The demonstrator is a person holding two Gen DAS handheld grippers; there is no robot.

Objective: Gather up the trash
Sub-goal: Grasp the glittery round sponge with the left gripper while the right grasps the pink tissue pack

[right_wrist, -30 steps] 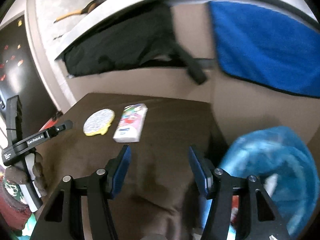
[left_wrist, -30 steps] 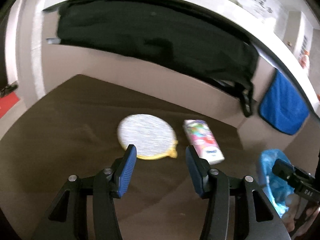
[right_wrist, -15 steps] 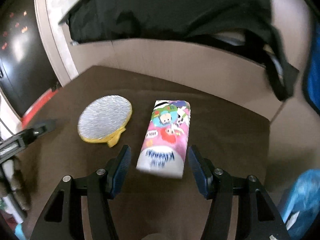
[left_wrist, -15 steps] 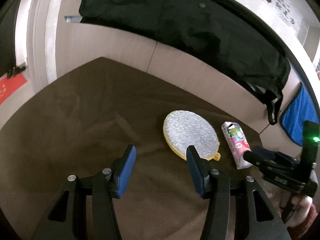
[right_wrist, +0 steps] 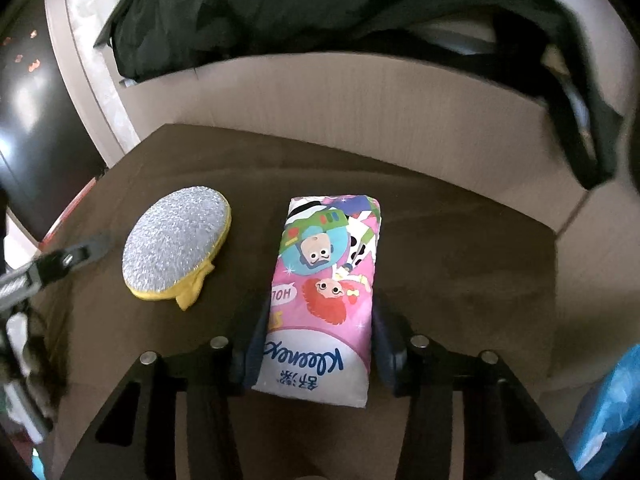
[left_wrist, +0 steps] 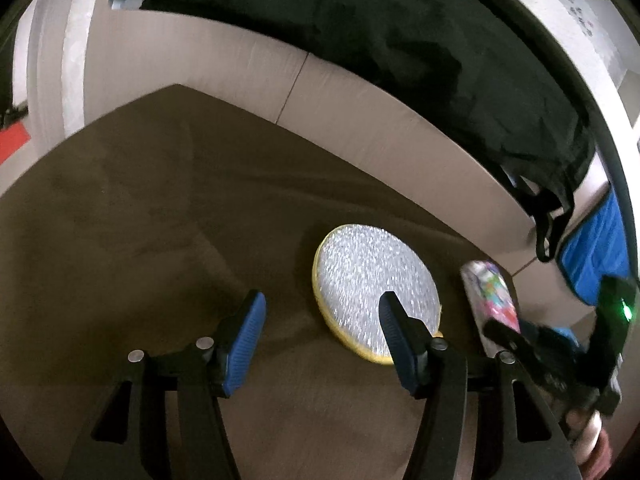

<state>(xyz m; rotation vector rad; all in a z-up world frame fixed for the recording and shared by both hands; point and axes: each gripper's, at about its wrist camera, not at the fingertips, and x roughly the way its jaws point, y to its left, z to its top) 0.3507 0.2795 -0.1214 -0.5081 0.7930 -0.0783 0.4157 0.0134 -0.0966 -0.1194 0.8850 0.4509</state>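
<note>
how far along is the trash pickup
Done: nothing shows as bagged yet. In hand: the right claw straddles the tissue pack, which lies on the brown surface. Left: the round scrub pad, with the left claw open and empty.

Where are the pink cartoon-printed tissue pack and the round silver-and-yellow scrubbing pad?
Pink cartoon-printed tissue pack [right_wrist: 326,280], right wrist view, middle of its printed top face.
Round silver-and-yellow scrubbing pad [left_wrist: 370,276], left wrist view, centre of its silver face.
</note>
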